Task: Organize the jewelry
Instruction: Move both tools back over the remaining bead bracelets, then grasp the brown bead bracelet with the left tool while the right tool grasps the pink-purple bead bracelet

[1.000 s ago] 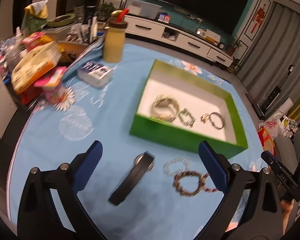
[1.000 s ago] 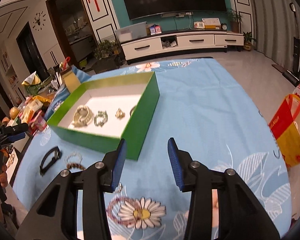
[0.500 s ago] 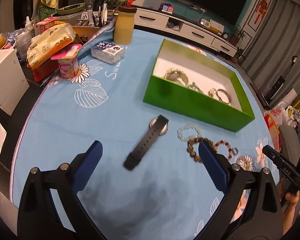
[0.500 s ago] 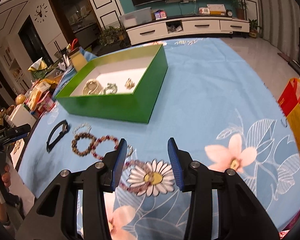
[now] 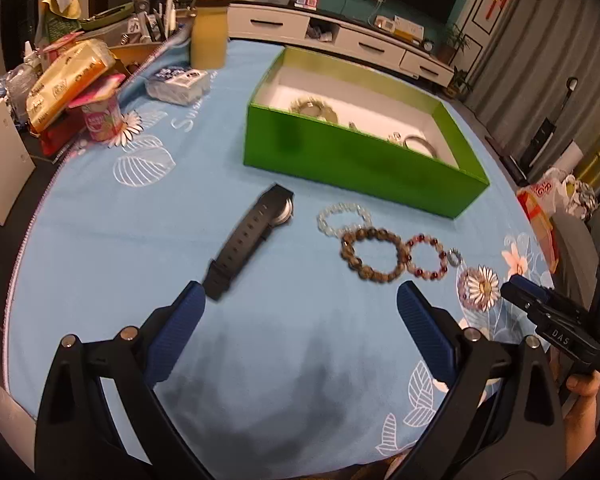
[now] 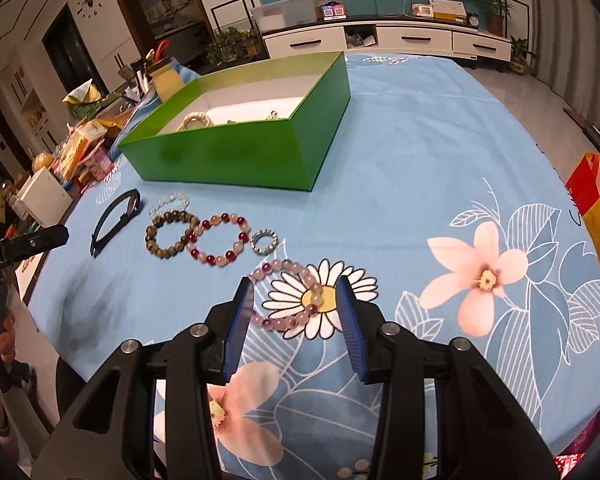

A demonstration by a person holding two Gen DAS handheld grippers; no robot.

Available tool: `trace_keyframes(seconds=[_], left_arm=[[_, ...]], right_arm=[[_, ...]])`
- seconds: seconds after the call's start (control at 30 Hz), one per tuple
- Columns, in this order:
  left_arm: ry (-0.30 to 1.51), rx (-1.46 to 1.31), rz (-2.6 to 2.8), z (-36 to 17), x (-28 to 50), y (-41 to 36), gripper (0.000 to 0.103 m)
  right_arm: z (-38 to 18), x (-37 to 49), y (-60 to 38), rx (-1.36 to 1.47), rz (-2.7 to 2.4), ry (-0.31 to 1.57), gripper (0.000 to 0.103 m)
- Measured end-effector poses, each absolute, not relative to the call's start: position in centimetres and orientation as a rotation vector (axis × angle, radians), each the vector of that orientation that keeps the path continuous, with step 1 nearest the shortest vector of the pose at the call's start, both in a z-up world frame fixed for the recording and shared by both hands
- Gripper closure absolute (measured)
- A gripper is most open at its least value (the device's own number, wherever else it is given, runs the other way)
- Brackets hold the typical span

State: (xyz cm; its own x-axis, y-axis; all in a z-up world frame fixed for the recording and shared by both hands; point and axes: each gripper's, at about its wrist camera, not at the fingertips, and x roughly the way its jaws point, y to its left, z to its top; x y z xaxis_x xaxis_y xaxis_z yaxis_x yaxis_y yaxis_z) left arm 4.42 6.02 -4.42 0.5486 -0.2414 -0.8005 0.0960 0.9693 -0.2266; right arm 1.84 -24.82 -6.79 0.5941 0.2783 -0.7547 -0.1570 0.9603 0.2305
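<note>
Left hand-held gripper is being held above the near edge of the table, jaws spread wide, nothing between them. Black watch is being seen lying flat just ahead of its left fingertip, strap end closest.

Right hand-held gripper is being held low over the blue floral cloth, jaws moderately apart, nothing clamped. Pale pink bead bracelet is lying on the cloth between the two pads, across a printed daisy; contact with the pads cannot be told.

Further along the table, in a row: clear bead bracelet, brown bead bracelet, red-and-pink bead bracelet, small silver ring. The brown and red-and-pink bracelets are touching.

Green box is sitting open behind the row, white inside. Several pieces are being seen in it: a gold-toned bracelet, a silver bangle; others too small to name.
</note>
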Motion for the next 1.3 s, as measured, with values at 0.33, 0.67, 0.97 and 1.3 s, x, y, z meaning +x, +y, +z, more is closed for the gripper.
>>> trace_keyframes(seconds=[0.33, 0.67, 0.97, 1.3], left_arm=[[1.01, -0.14, -0.237, -5.8, 4.4, 3.9, 0.005], [1.033, -0.13, -0.25, -6.8, 5.1, 2.8, 0.005], [1.044, -0.138, -0.248, -7.4, 6.2, 2.0, 0.007], [1.069, -0.152, -0.236, -8.6, 8.4, 0.9, 0.031]], right_arm=[[-7.4, 1.8, -23.1, 0.123, 0.311, 0.908, 0.06], [-8.1, 1.9, -21.5, 0.062, 0.346, 0.914, 0.06], [-9.5, 2.2, -18.7, -0.09, 0.343, 0.904, 0.077], [-9.4, 2.0, -18.5, -0.121, 0.364, 0.836, 0.096]])
